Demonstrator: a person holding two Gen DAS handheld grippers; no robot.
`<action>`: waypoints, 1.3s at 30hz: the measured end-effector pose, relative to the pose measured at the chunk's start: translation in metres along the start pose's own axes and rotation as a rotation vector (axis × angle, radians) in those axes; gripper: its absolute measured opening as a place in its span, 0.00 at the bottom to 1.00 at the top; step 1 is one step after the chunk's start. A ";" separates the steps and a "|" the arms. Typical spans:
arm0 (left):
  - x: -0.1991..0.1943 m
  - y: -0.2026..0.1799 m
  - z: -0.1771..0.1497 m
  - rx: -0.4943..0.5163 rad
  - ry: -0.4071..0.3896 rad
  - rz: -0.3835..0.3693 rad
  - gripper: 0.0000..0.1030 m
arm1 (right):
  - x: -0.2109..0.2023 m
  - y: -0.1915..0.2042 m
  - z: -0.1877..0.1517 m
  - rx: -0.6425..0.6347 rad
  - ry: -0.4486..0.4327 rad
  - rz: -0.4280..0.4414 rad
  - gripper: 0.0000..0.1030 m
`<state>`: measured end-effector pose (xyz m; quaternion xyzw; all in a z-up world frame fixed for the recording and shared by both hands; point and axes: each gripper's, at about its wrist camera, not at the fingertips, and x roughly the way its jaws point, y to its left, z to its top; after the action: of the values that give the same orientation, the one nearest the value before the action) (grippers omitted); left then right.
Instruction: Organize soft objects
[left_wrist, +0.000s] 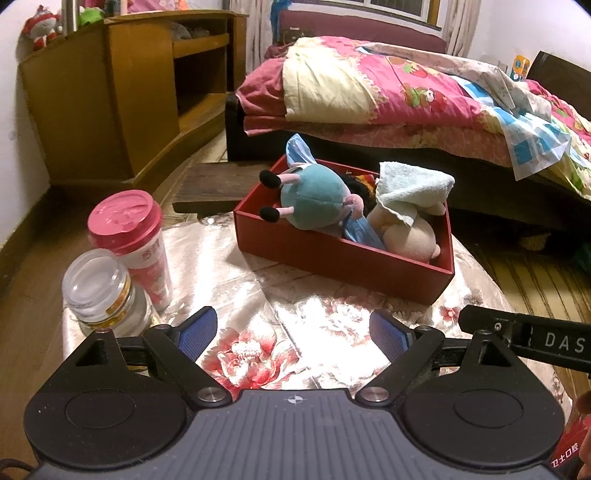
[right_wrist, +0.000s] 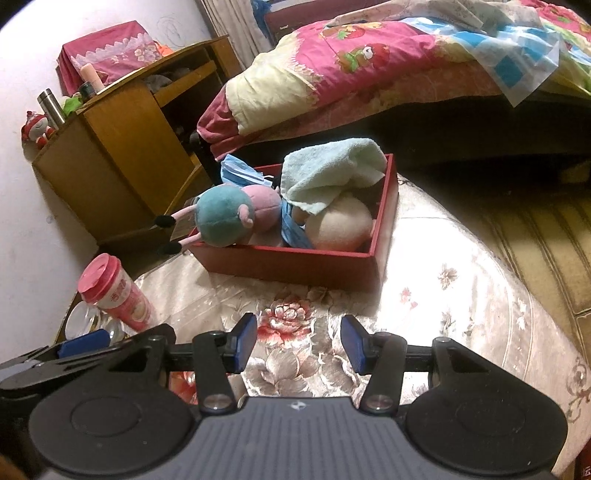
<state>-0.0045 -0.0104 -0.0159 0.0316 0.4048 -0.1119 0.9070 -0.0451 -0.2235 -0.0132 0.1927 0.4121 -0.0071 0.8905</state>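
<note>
2 plushes (left_wrist: 314, 199) (towel-topped (left_wrist: 413, 188)) in box (left_wrist: 332, 258)

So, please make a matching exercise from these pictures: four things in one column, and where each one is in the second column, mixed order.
Things:
1. light blue towel
2. teal and pink plush toy
3. pink-lidded cup
4. clear jar

Places:
A. legs hang over the red box wall
B. draped over the cream plush
C. nearest the left claw
D. upright behind the jar

Pairs: 1-B, 2-A, 3-D, 4-C
</note>
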 end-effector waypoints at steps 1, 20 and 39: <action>-0.002 0.000 -0.001 0.000 -0.004 0.004 0.85 | -0.001 0.000 -0.001 0.001 0.001 0.001 0.26; -0.003 0.001 -0.006 -0.017 -0.025 0.029 0.86 | -0.008 0.005 -0.007 0.007 -0.030 0.049 0.26; 0.004 -0.003 -0.005 -0.037 -0.029 0.027 0.88 | -0.011 0.003 -0.006 -0.013 -0.080 0.050 0.26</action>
<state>-0.0059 -0.0131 -0.0219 0.0188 0.3931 -0.0926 0.9146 -0.0562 -0.2198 -0.0076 0.1968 0.3714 0.0101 0.9073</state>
